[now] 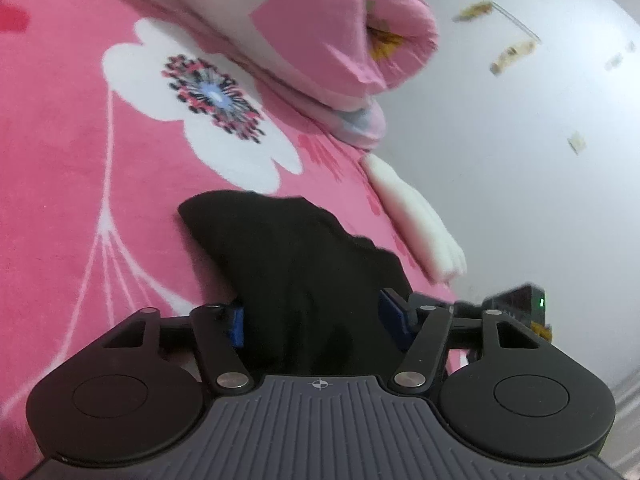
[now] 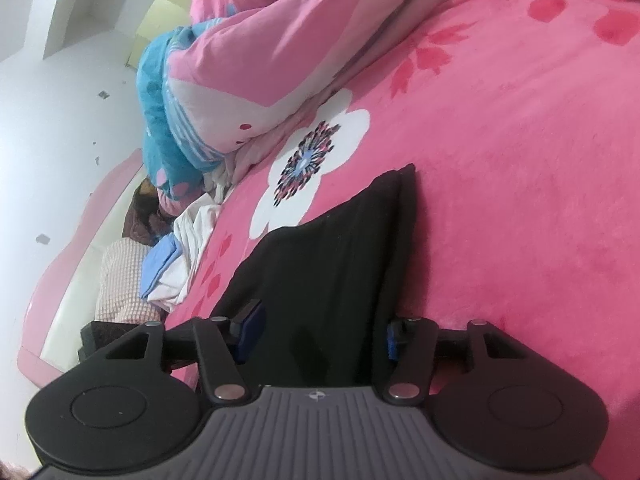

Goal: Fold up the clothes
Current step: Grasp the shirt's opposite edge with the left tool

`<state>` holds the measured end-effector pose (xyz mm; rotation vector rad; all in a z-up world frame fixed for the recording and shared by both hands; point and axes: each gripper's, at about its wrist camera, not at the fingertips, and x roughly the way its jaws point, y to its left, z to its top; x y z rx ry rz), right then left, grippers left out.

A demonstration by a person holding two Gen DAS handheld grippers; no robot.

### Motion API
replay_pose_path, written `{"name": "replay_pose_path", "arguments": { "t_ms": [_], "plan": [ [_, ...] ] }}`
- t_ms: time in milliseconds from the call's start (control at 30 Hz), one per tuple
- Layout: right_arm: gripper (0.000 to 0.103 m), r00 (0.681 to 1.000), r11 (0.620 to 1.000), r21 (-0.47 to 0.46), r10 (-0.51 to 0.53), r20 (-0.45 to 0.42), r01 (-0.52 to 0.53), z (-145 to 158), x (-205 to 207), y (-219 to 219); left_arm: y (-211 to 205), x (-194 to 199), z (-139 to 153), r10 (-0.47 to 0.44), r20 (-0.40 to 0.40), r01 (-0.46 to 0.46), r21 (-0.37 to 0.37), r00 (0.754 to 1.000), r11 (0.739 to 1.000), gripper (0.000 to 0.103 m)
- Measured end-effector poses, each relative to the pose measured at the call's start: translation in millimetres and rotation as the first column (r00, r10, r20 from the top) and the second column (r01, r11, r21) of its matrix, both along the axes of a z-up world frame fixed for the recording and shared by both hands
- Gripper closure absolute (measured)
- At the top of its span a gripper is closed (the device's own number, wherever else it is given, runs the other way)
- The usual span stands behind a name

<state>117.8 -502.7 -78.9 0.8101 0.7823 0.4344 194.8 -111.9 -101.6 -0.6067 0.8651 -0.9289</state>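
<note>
Black cloth, a dark soft garment [image 1: 304,272], lies on a bright pink fleece blanket with white flower prints [image 1: 80,208] and runs back between the fingers of both tools. In the left wrist view the left gripper [image 1: 316,320] sits at six o'clock; its blue pads [image 1: 237,326] stand either side of the garment, which fills the gap between them and spreads toward twelve o'clock in a ragged wedge. The left pad lies against the cloth's edge, while the right pad is partly overlapped by a fold, so whether the tongs pinch the fabric or merely straddle it cannot be told. At one o'clock a rolled pink and white quilt [image 1: 352,28] rests on the blanket, and at three o'clock a cream padded bed edge [image 1: 416,216] meets the pale floor [image 1: 540,160].

In the right wrist view the right gripper [image 2: 320,336] also sits at six o'clock, with the garment [image 2: 332,248] lying flat and reaching to a corner at twelve o'clock. Its blue pads [image 2: 250,330] flank the cloth closely, and again the frames do not show a firm squeeze. At eleven o'clock a pink quilt with a blue underside [image 2: 224,80] is heaped, and at nine o'clock a pile of white, blue and checked clothes [image 2: 168,256] lies beside the blanket's edge.
</note>
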Motion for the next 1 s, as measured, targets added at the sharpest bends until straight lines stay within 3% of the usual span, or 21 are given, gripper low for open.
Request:
{"name": "replay_pose_path", "arguments": {
  "t_ms": [100, 200, 333, 567, 833, 1000],
  "plan": [
    [0.052, 1.000, 1.000, 0.025, -0.011, -0.007, 0.012, -3, 9, -2, -4, 11, -4, 0.045, -0.018, -0.045, -0.019, 0.999, 0.999, 0.045],
    [0.052, 1.000, 0.999, 0.038, -0.018, 0.000, 0.018, -5, 14, -2, -11, 14, -2, 0.055, 0.013, -0.055, 0.004, 0.998, 0.998, 0.045],
    [0.053, 1.000, 0.998, 0.058, -0.026, 0.011, 0.025, -8, 16, -3, -22, 17, 0, 0.035, 0.055, -0.037, 0.042, 0.998, 0.998, 0.043],
    [0.053, 1.000, 0.998, 0.065, -0.026, 0.017, 0.025, -10, 26, 0, -22, 20, -4, 0.009, 0.059, -0.010, 0.015, 0.998, 1.000, 0.044],
    [0.055, 0.998, 0.999, 0.004, 0.039, 0.055, -0.040, -7, 25, 5, -17, 16, -5, -0.043, 0.068, 0.044, -0.017, 0.997, 0.999, 0.045],
    [0.056, 0.996, 0.998, -0.013, 0.067, 0.065, -0.066, -7, 26, 6, -24, 11, -2, -0.052, 0.115, 0.048, 0.038, 0.992, 0.998, 0.044]
  ]
}}
